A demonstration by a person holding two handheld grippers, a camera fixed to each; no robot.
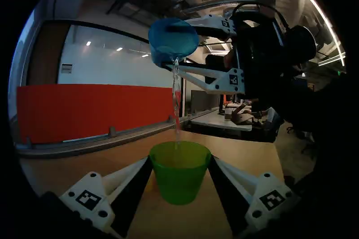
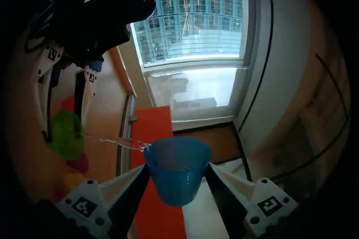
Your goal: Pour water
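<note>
Left gripper view: green cup (image 1: 179, 178), upright, pinched between both fingers of the left gripper (image 1: 180, 162), wooden bench (image 1: 251, 154) beneath. Blue cup (image 1: 174, 37), tilted, raised above it, clamped by the right gripper (image 1: 171, 47); thin water stream (image 1: 176, 100) falling from its rim into the green cup. Right gripper view: blue cup pinched on both sides, stream leaving leftward.

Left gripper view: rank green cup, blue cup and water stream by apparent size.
1. green cup, nearest the camera, so true size unsure
2. blue cup
3. water stream, a thin thread
</note>
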